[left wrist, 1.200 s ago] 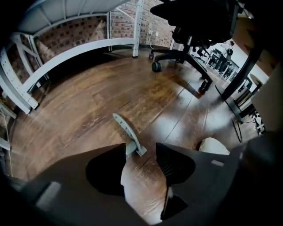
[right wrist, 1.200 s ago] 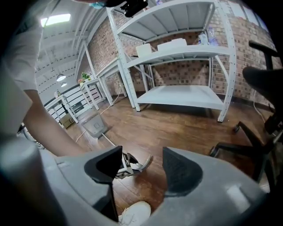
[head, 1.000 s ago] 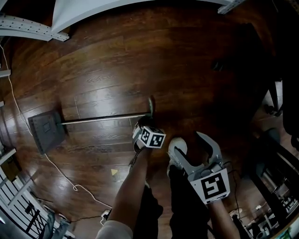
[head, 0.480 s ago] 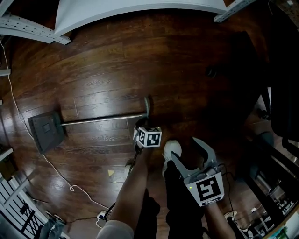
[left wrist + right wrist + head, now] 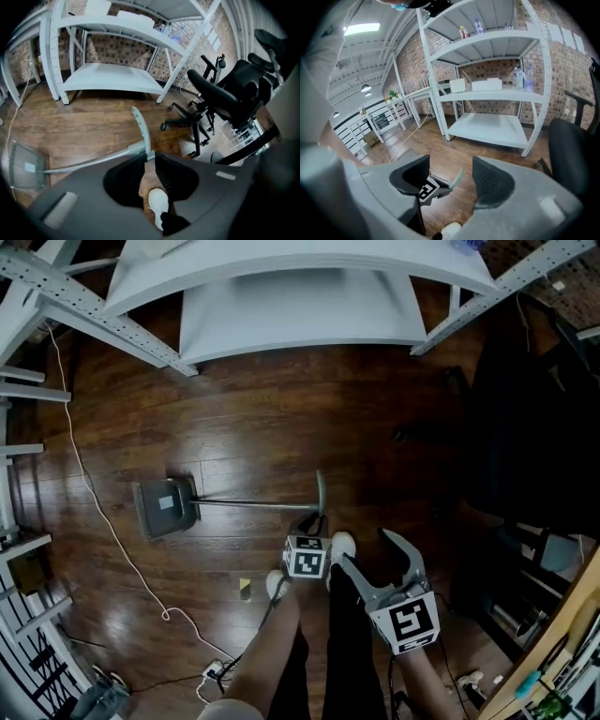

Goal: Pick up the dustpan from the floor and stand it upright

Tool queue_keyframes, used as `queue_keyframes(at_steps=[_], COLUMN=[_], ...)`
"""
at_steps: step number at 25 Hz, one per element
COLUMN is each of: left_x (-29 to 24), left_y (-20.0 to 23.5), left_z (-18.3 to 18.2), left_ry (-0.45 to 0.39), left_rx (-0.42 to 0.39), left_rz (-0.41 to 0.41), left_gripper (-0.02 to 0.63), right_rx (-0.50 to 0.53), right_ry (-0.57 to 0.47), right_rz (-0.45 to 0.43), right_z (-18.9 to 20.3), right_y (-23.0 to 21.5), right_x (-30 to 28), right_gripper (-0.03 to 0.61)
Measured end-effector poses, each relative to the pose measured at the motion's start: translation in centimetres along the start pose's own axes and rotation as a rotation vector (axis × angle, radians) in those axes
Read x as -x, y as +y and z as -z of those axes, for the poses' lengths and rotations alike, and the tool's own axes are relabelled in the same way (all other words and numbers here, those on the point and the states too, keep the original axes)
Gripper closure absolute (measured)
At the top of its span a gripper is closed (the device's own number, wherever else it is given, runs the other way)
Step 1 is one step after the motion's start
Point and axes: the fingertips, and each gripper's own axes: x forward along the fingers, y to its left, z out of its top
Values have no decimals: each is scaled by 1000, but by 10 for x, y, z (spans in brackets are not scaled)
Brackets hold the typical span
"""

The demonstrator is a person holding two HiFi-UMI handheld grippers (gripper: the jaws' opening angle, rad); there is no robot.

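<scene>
The grey dustpan lies with its pan [image 5: 167, 507] on the wooden floor, and its long shaft [image 5: 253, 504] runs right to a curved handle [image 5: 321, 493]. My left gripper [image 5: 314, 523] is shut on the shaft just below that handle. In the left gripper view the jaws of the left gripper [image 5: 147, 157] pinch the shaft, with the handle [image 5: 140, 125] sticking out past them and the pan [image 5: 26, 166] far left. My right gripper [image 5: 368, 554] hangs open and empty to the right of it. In the right gripper view, the right gripper [image 5: 451, 178] looks at the handle tip [image 5: 457, 177] below.
A white metal shelf rack [image 5: 291, 306] stands at the top. Black office chairs [image 5: 534, 427] [image 5: 225, 93] crowd the right side. A white cable [image 5: 103, 512] trails past the pan on the left. The person's white shoe [image 5: 342, 545] stands beneath the grippers, and a small yellow scrap [image 5: 245, 588] lies nearby.
Both grippers have risen. The left gripper closed on the shaft below the handle and lifted that end, while the pan stays low on the floor. The right gripper stayed open.
</scene>
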Motion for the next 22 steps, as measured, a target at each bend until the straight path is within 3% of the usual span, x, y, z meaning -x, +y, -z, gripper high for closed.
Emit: queue_keyframes(at_steps=[6, 9, 12, 17, 22], left_x=[123, 181, 226, 286, 340], left_y=[-32, -34, -20, 26, 83], left_z=[-78, -102, -118, -128, -111], left_ry=[-145, -192, -227, -302, -369], left_rx=[37, 1, -14, 82, 160], left_rz=[140, 188, 177, 122, 51], left_gripper=[534, 544, 566, 575, 578], right_rx=[17, 18, 37, 64, 81], right_ry=[-99, -104, -102, -110, -103], right_rz=[35, 42, 38, 21, 12], right_z=[-80, -102, -120, -143, -159], right_y=[24, 46, 70, 102, 132], right_x=[46, 65, 81, 95, 99], right_gripper=[304, 304, 304, 304, 304])
